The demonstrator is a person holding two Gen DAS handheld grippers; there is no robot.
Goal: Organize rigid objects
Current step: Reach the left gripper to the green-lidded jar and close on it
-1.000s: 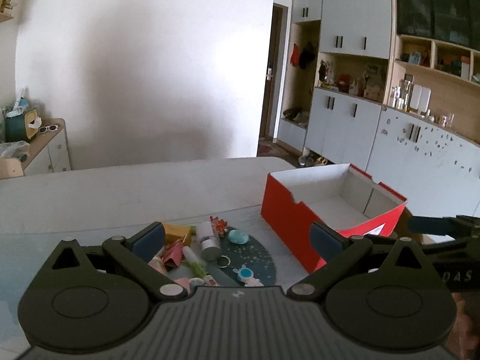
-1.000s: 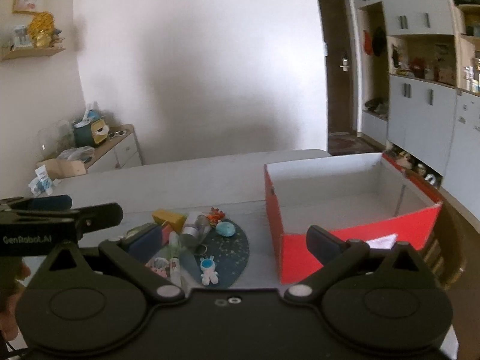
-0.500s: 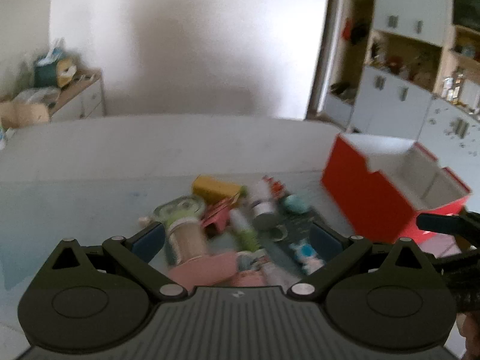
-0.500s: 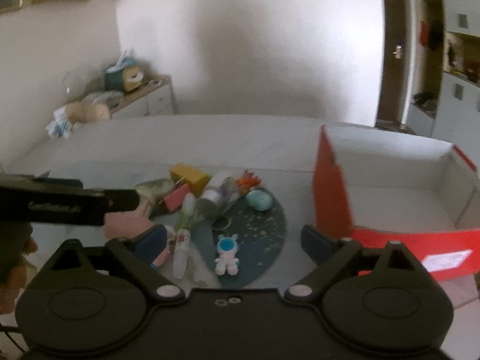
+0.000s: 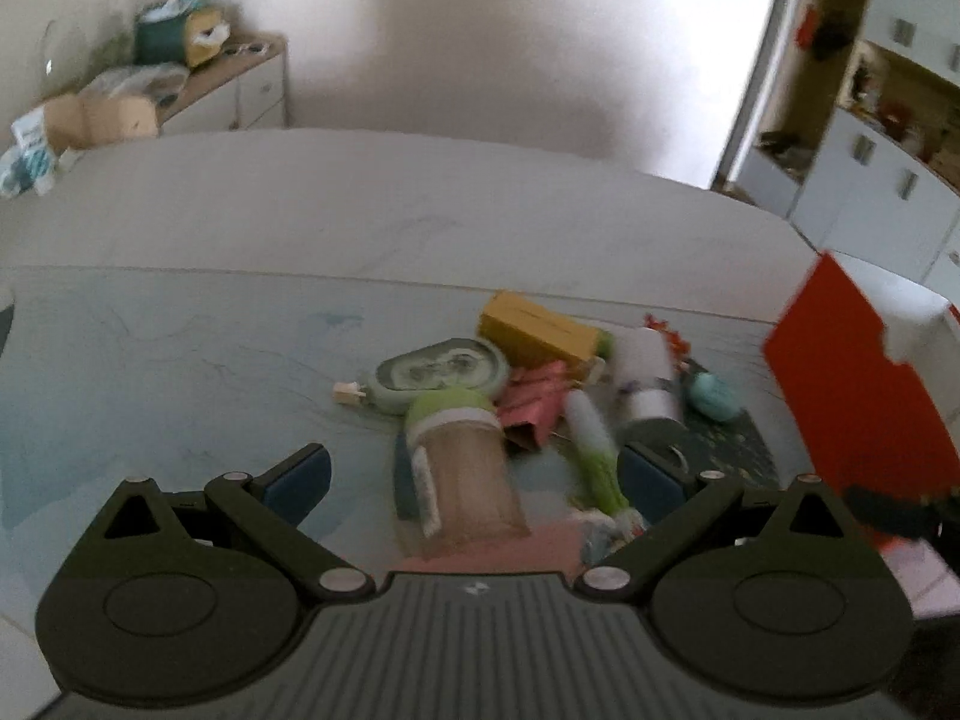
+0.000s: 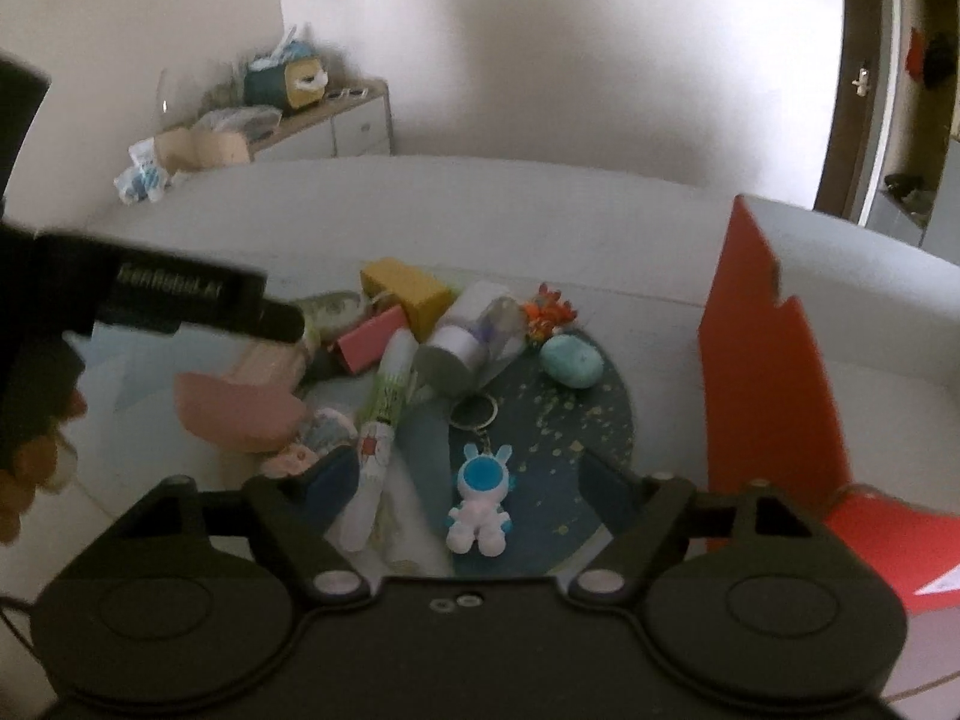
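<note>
right gripper (image 6: 465,489) closing, nothing pressed yet, astronaut keychain (image 6: 480,507) between the jaws, lying on the dark round mat (image 6: 576,420) beside the red box (image 6: 774,372). probably light, hard plastic, a bit slippery; best to take by the white body, not by the ring. left gripper (image 5: 474,471) wide, above the jar (image 5: 465,468), holding nothing. jar lying on its side, may roll; better to pinch across the body.
</note>
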